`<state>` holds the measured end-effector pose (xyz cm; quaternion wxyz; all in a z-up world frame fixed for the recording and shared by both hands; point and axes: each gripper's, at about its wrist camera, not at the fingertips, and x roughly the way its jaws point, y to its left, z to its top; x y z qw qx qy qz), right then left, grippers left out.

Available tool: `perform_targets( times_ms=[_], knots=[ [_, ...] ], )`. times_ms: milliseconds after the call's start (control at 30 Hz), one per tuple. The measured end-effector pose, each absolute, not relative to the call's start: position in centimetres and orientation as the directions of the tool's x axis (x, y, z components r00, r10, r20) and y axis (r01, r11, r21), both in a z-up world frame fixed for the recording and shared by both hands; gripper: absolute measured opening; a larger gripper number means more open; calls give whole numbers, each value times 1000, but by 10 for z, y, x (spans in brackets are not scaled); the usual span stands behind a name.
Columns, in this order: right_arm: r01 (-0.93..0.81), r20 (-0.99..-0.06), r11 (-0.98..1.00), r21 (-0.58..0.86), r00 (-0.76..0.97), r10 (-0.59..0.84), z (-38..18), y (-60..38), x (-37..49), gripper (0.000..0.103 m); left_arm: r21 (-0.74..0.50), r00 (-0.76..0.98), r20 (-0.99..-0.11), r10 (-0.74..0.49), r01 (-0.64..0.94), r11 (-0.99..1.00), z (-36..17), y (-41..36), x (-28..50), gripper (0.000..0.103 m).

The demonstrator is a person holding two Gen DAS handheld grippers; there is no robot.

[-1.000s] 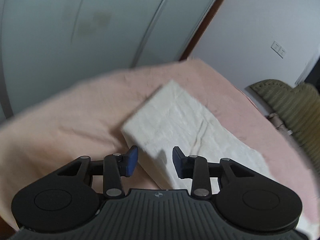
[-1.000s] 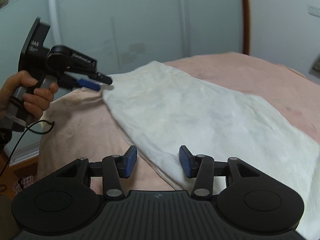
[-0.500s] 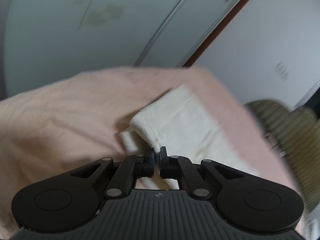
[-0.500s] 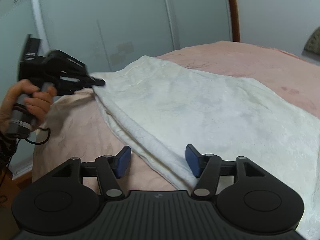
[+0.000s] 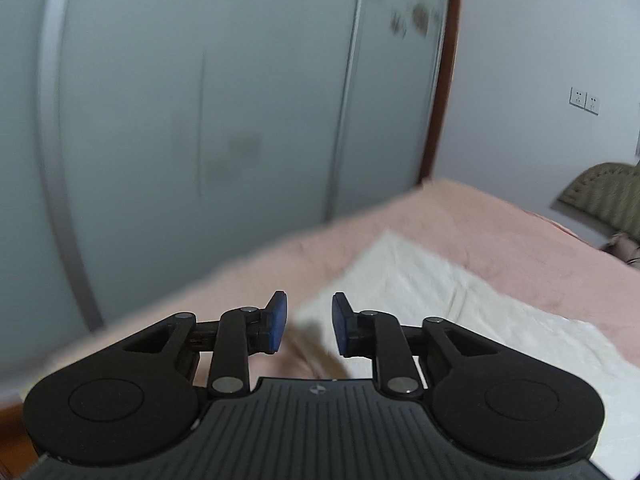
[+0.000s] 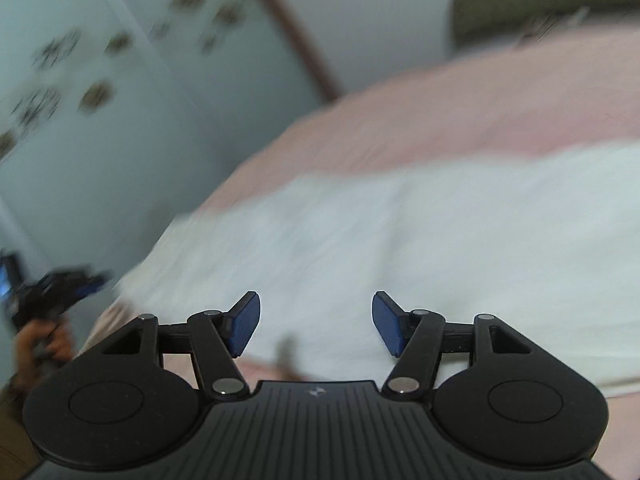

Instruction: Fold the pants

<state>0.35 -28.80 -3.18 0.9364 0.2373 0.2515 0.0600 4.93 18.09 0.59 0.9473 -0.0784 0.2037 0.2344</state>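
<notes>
White pants (image 5: 460,312): spread on pink bed cover (image 5: 500,224), just beyond your left gripper (image 5: 306,322), its jaws just reopened, empty. Your right gripper (image 6: 316,322): jaws wide, empty, above the blurred cloth. Far: wardrobe doors (image 5: 200,120); right: wicker chair (image 5: 604,192).

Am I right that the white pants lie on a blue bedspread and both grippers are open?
Not quite: the bedspread is pink, not blue, as the left wrist view shows. The white pants do lie on it, and the left gripper and right gripper are open.
</notes>
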Motion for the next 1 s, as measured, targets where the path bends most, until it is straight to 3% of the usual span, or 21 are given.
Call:
perform_targets(
  times_ms=[133, 233, 367, 467, 767, 800, 867, 900, 933, 1000],
  knots=[
    [373, -469, 768, 521, 877, -107, -29, -363, -50, 66, -33, 870, -391, 300, -339, 940, 16, 142, 58, 58],
    [540, -498, 615, 574, 827, -262, -39, -399, -89, 67, -9, 896, -414, 163, -183, 983, 8, 98, 72, 59],
    [533, -503, 405, 742, 843, -189, -70, -426, -118, 67, 27, 883, -468, -31, 50, 998, -9, 35, 85, 62],
    [496, -463, 381, 780, 867, -183, -76, -435, -123, 65, 87, 864, -491, -108, 172, 981, -25, -5, 84, 63],
    [478, -368, 401, 781, 872, -323, -86, -467, -98, 64, 151, 829, -540, -144, 263, 953, -57, -45, 86, 64],
    [486, -370, 391, 782, 866, -336, -87, -471, -95, 60, 152, 828, -542, -142, 262, 953, -56, -45, 87, 64],
    [511, -394, 344, 788, 847, -356, -90, -478, -94, 41, 147, 824, -548, -141, 261, 954, -55, -44, 87, 65],
    [515, -404, 316, 797, 843, -356, -93, -481, -93, 24, 140, 821, -552, -144, 262, 955, -52, -43, 90, 65],
    [506, -398, 301, 809, 847, -353, -94, -483, -94, 17, 134, 819, -555, -147, 262, 956, -50, -42, 91, 65],
    [503, -384, 342, 794, 850, -360, -85, -480, -86, 17, 128, 817, -557, -147, 260, 957, -47, -40, 91, 65]
  ],
)
